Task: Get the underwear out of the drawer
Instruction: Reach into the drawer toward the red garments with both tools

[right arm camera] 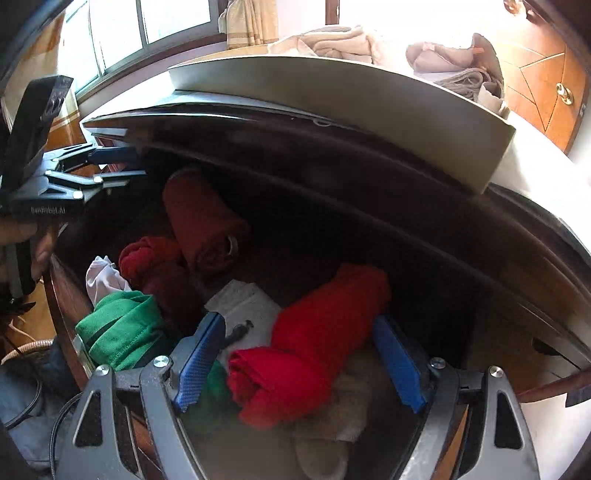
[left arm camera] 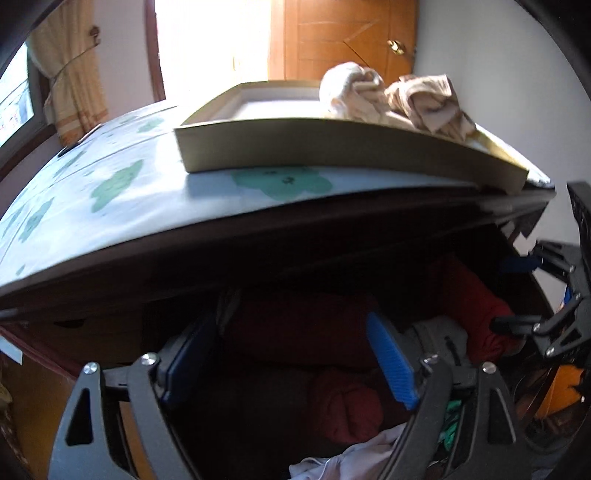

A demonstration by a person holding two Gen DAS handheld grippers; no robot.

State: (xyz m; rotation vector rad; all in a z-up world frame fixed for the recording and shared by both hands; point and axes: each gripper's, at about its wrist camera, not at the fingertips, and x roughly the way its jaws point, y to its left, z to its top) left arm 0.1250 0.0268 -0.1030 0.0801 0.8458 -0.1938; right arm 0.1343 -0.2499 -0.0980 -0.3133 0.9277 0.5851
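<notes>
Blue-padded fingers (right arm camera: 199,360) of the right gripper (right arm camera: 301,363) stand wide apart low in the right wrist view, tilted down over the open drawer (right arm camera: 480,280). Between them, with a gap on either side, lies a bright red rolled piece of underwear (right arm camera: 314,343); the pads do not press on it, so this gripper is released. Just left of that roll sits a green garment (right arm camera: 122,328), with a white one (right arm camera: 105,275) behind it and a smaller red bundle (right arm camera: 147,254) beside a dark red roll (right arm camera: 203,221) further back. A grey folded item (right arm camera: 243,306) lies in the middle of the drawer.

From the left wrist view, the left gripper (left arm camera: 291,360) also hangs spread, nothing clamped between its pads, over the shadowed left part of the drawer, where a dark red roll (left arm camera: 303,325) and a dark red bundle (left arm camera: 347,402) lie. White cloth (left arm camera: 351,458) shows at the bottom edge.

Above the drawer, the counter (left arm camera: 110,206) carries a pale sheet with green shapes, and on it rests a shallow tray (left arm camera: 332,151) holding beige crumpled garments (left arm camera: 406,99). A wooden door (left arm camera: 351,33) and a curtain (left arm camera: 74,70) stand behind.
</notes>
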